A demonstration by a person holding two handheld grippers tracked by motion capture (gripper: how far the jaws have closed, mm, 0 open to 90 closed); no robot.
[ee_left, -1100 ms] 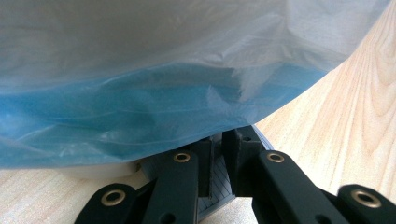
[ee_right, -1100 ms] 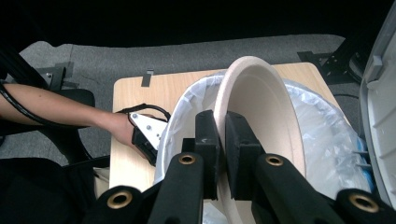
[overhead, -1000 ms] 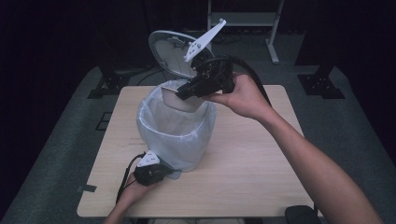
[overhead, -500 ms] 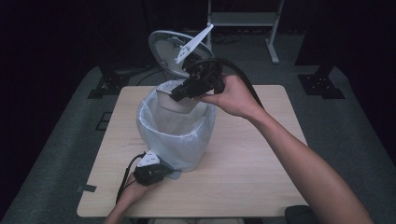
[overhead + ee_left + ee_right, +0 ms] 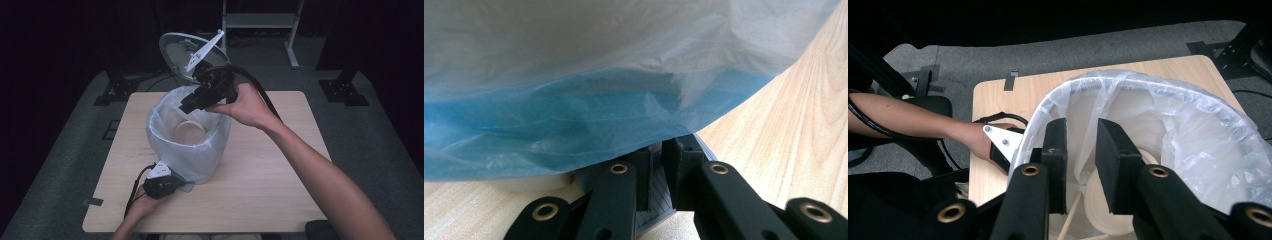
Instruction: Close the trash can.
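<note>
Plastic-lined bin (image 5: 187, 145), right claw (image 5: 1080, 165) inside rim, table (image 5: 280, 200) edges near.

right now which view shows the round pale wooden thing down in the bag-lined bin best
The high view: the round pale wooden disc lies unobstructed inside the clear plastic bag liner. The right gripper view catches its edge behind the jaws. The left gripper view shows the bag's outside.

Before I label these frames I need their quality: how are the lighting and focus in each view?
High view: lit table, surroundings nearly black, slightly soft. Left gripper view: the bag looms close and soft, bright, wood grain sharp. Right gripper view: evenly lit, the right claw a little soft, the bag rim clear.
</note>
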